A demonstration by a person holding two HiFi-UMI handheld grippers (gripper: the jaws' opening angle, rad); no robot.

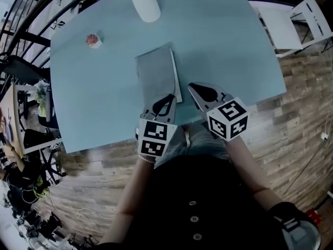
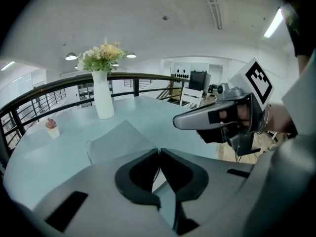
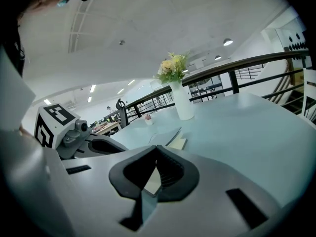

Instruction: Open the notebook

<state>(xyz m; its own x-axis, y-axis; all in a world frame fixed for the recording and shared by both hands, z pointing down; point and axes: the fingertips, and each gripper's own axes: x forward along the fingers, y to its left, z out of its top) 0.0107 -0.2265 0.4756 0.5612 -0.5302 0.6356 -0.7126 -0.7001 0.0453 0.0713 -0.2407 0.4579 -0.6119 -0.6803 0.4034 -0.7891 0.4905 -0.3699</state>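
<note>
A grey notebook [image 1: 156, 74] lies lengthwise on the light blue table [image 1: 229, 51], near its front edge. My left gripper [image 1: 167, 99] is at the notebook's near right corner, shut on the edge of the grey cover. In the left gripper view the cover [image 2: 121, 139] rises like a tent toward the jaws [image 2: 159, 152]. Cream pages [image 3: 180, 143] show under the raised cover [image 3: 165, 136] in the right gripper view. My right gripper [image 1: 193, 89] hovers just right of the notebook, shut with nothing in it, its tips together [image 3: 157, 148]. It shows side-on as the right gripper [image 2: 197, 118] in the left gripper view.
A white vase of flowers [image 1: 146, 4] stands at the table's far side, beyond the notebook. A small potted plant [image 1: 93, 40] sits at the far left. A white chair [image 1: 307, 20] stands off the table's right end. A dark railing [image 2: 59, 90] runs behind the table.
</note>
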